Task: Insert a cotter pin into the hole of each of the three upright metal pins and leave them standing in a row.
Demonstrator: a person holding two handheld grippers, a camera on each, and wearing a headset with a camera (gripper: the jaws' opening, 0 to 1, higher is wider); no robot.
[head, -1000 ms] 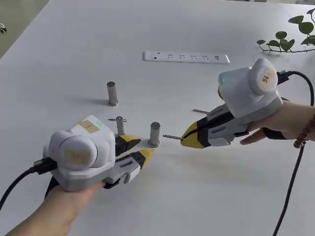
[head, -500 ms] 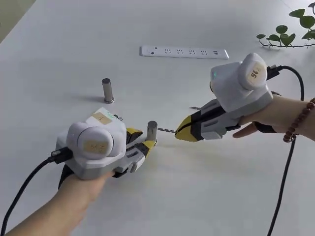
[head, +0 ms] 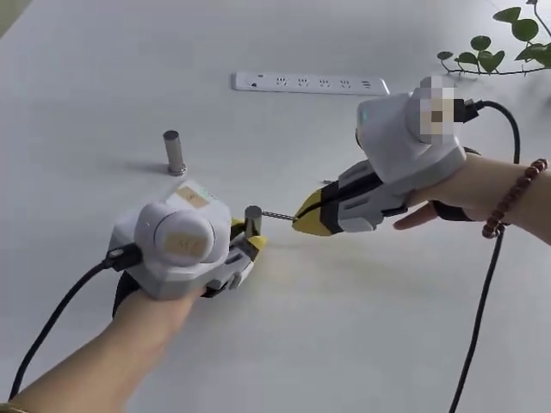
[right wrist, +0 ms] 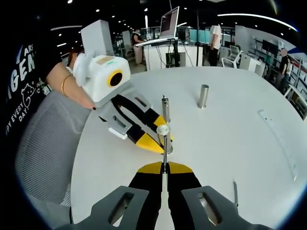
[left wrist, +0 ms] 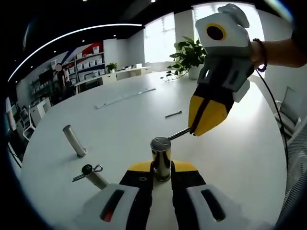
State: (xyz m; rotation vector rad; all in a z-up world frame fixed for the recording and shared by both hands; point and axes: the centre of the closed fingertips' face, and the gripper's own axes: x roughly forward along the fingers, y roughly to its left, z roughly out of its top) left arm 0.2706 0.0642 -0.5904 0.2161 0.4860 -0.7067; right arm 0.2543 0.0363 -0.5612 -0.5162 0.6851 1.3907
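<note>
A short steel pin (head: pixel 252 220) (left wrist: pixel 161 154) stands upright between the jaws of my left gripper (head: pixel 250 242) (left wrist: pixel 162 168), which is shut on it. My right gripper (head: pixel 298 222) (right wrist: pixel 164 168) is shut on a thin cotter pin (head: pixel 276 215) (right wrist: pixel 164 152). The cotter pin's tip reaches the steel pin's upper side. A second steel pin (left wrist: pixel 94 176) (right wrist: pixel 165 108) has a cotter pin through its top. A third, bare pin (head: pixel 174 152) (left wrist: pixel 74 141) (right wrist: pixel 204 96) stands farther off.
A white power strip (head: pixel 310 83) lies at the back of the white table (head: pixel 284 344). A loose cotter pin (left wrist: pixel 173 114) (right wrist: pixel 235 188) lies on the table beyond the right gripper. Plant leaves (head: pixel 508 30) hang in at the far right. Cables trail from both grippers.
My left gripper has moved forward to the nearest steel pin and shut on it. My right gripper has carried the cotter pin left, up to that pin's top.
</note>
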